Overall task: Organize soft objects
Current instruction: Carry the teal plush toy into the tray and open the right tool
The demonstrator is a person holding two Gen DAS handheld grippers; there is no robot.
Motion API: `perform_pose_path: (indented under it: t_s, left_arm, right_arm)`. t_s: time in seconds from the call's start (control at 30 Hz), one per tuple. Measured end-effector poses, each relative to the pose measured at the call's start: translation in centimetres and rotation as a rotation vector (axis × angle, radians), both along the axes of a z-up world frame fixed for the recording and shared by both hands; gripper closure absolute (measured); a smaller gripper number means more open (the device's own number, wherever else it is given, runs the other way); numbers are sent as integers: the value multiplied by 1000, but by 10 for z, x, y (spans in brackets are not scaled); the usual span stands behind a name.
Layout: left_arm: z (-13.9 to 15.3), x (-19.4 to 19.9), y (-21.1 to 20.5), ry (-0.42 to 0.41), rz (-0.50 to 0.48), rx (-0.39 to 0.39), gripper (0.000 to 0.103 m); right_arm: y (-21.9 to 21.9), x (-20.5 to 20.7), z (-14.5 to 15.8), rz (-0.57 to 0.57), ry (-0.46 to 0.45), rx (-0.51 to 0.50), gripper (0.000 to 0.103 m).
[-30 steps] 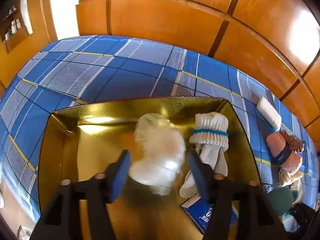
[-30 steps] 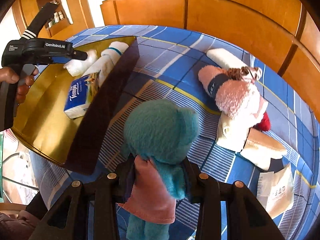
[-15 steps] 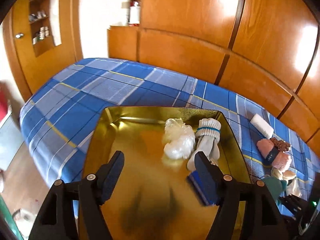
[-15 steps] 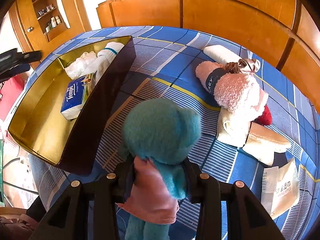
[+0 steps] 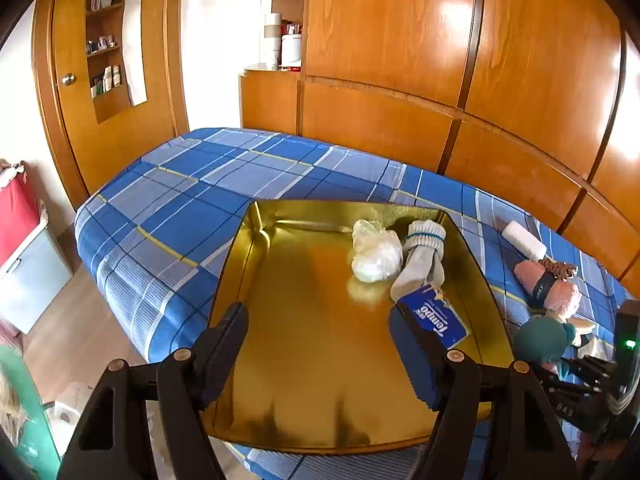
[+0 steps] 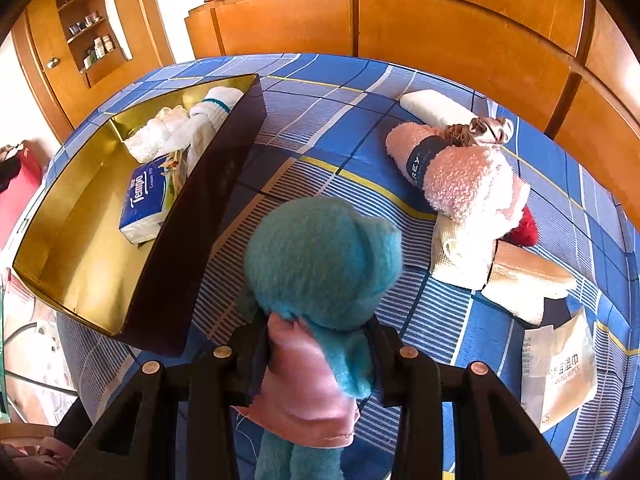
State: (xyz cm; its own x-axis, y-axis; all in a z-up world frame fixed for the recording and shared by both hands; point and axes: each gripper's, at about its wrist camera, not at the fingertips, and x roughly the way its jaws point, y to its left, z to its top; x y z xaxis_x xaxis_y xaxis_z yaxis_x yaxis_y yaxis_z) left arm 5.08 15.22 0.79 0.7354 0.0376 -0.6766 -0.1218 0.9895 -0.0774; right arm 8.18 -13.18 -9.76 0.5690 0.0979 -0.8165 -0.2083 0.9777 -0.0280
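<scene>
**Teal doll in hand, gold tray waiting**

On the left, the left tool (image 5: 320, 344) hangs above the near end of the gold tray (image 5: 280, 380), its two pads standing wide apart with nothing between them. The tray sits on the blue plaid bed (image 5: 168, 208) and holds a crumpled clear plastic bag (image 5: 376, 256), a rolled white sock with a teal stripe (image 5: 424, 256) just beside it, and a blue Tempo tissue pack (image 5: 440, 316) nearer the camera, all gathered along the tray's right side.

Further right, the right tool (image 6: 316, 344) is clamped on a teal plush doll (image 6: 320, 256) in a pink dress, gripping it at the body, just right of the tray's dark outer wall (image 6: 208, 208). Beyond it, still loose on the bed, lie a rolled white towel (image 6: 436, 108), a pink fuzzy bundle with a dark band (image 6: 460, 172), scrunchies (image 6: 480, 130), folded cream cloths (image 6: 516, 280) and a wet-wipes packet (image 6: 560, 368).

The step in hand looks like carrying the doll to the tray. That calls for lifting it over the wall, moving left, and parting the pads over the bare gold floor, clear of the tissue pack.
</scene>
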Motion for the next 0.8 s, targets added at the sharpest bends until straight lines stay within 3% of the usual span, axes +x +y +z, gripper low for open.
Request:
perform_pose_path:
  t_s: [0.23, 0.43, 0.6, 0.8]
  left_arm:
    - [-8, -7, 6, 17, 13, -10, 30]
    - [-11, -12, 14, 22, 31, -20, 30]
    - [-9, -18, 28, 8, 68, -40, 30]
    - [-11, -24, 47, 12, 112, -55, 30]
  right_arm:
    - [4, 0, 18, 3, -21, 29, 63]
    - [20, -1, 53, 64, -82, 47, 63]
    - [53, 7, 82, 189, -83, 131, 63]
    - [116, 29, 77, 269, -8, 203, 63]
